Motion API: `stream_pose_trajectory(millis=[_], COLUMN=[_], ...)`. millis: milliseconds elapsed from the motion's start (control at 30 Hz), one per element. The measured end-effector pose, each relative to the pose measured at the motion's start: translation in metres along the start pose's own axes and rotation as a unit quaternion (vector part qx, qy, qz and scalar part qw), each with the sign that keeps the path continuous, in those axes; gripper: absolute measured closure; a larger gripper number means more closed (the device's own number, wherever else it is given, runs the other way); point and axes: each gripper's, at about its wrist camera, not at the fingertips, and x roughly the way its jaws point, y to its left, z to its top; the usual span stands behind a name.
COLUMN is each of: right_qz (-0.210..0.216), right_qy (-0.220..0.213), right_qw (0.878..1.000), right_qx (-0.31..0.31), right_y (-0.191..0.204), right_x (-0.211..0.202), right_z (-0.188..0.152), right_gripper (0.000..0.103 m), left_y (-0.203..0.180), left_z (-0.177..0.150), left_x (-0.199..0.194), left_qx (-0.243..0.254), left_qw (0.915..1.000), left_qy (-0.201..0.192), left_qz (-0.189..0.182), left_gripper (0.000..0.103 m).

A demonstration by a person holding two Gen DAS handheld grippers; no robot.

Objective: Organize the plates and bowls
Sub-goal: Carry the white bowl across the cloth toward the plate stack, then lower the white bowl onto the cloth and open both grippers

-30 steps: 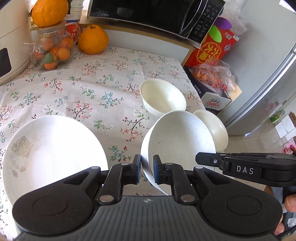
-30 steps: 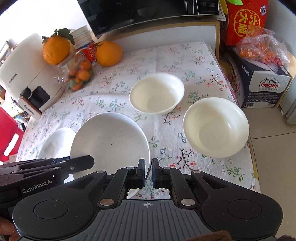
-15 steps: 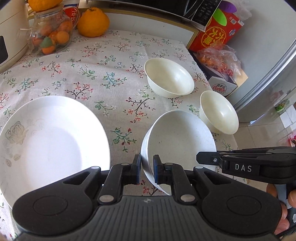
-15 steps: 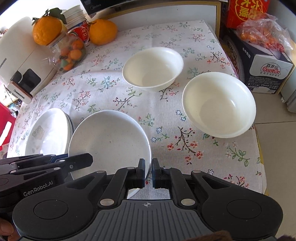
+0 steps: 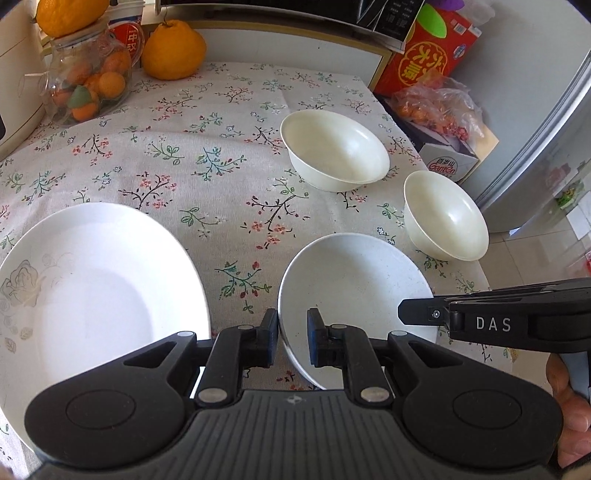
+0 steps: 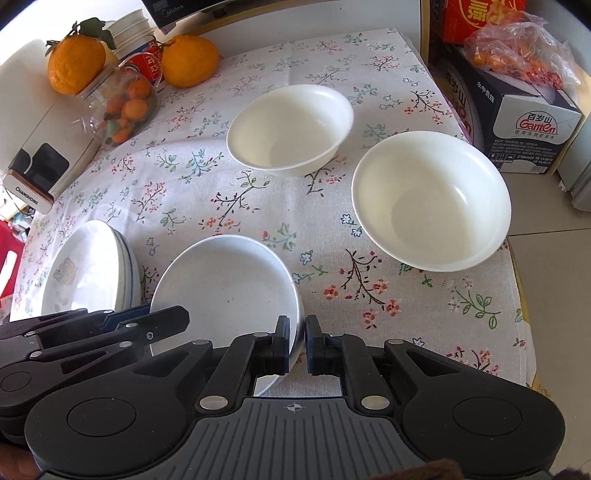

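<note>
A small white plate [image 5: 354,288] sits low over the flowered tablecloth, held at both sides. My left gripper [image 5: 292,341] is shut on its left rim. My right gripper [image 6: 296,343] is shut on the right rim of the same plate [image 6: 225,288]. Left of it lies a larger white plate with a faint rose print [image 5: 92,295], the top of a short stack [image 6: 81,273]. Two white bowls stand beyond, one further back [image 6: 288,125] and one near the table's right edge [image 6: 432,199].
At the back left stand a glass jar of small oranges [image 5: 85,88], a big orange [image 5: 173,50] and a white appliance [image 6: 33,147]. A microwave [image 6: 177,7] sits behind. Boxes and a bag of fruit [image 6: 517,59] lie past the table's right edge [image 6: 513,273].
Both grippers have come down with the small plate between them. The plate has gone from steeply tilted to nearly flat, close to the cloth. The bowls and the large plate have stayed put.
</note>
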Motion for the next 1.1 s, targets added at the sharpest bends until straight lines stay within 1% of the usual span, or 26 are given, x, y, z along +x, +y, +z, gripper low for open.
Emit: stream_pose_trajectory(millis=[67, 300, 367, 433, 533, 600, 767, 867, 933, 1033, 1100], right_qz=[-0.002, 0.002, 0.002, 0.002, 0.007, 0.011, 0.024, 0.023, 0.022, 0.023, 0.019], right_qy=[0.0, -0.01, -0.013, -0.019, -0.028, -0.042, -0.08, -0.096, -0.107, -0.115, -0.121], right_qw=[1.0, 1.0, 1.0, 1.0, 1.0, 0.999, 0.995, 0.992, 0.989, 0.985, 0.983], right_qx=[-0.001, 0.004, 0.004, 0.0, 0.005, 0.009, 0.052, 0.08, 0.101, 0.128, 0.138], right_y=[0.0, -0.002, -0.002, -0.001, -0.002, -0.005, -0.024, -0.036, -0.045, -0.055, -0.059], right_x=[0.001, -0.003, -0.004, -0.006, -0.01, -0.016, -0.032, -0.039, -0.043, -0.046, -0.047], right_z=[0.0, 0.002, 0.002, 0.003, 0.005, 0.007, 0.015, 0.022, 0.024, 0.028, 0.031], right_gripper=[0.092, 0.092, 0.092, 0.092, 0.092, 0.092, 0.089, 0.089, 0.089, 0.084, 0.081], left_y=[0.001, 0.002, 0.004, 0.005, 0.003, 0.002, 0.006, 0.008, 0.009, 0.009, 0.009], left_z=[0.001, 0.004, 0.005, 0.005, 0.006, 0.007, 0.015, 0.021, 0.026, 0.035, 0.043], left_x=[0.003, 0.002, 0.002, 0.001, -0.002, -0.005, -0.013, -0.016, -0.018, -0.018, -0.018], left_qx=[-0.004, -0.004, -0.007, -0.009, -0.007, -0.005, -0.016, -0.026, -0.028, -0.037, -0.043], left_qw=[1.0, 1.0, 0.9999, 0.9999, 0.9999, 0.9998, 0.9992, 0.9987, 0.9983, 0.9977, 0.9972], left_qy=[0.004, -0.006, -0.005, -0.007, -0.012, -0.019, -0.035, -0.042, -0.05, -0.056, -0.061], left_qz=[0.0, 0.004, 0.006, 0.008, 0.008, 0.009, 0.011, 0.01, 0.009, 0.005, 0.001], left_gripper=[0.089, 0.089, 0.087, 0.082, 0.08, 0.08, 0.079, 0.077, 0.074, 0.068, 0.067])
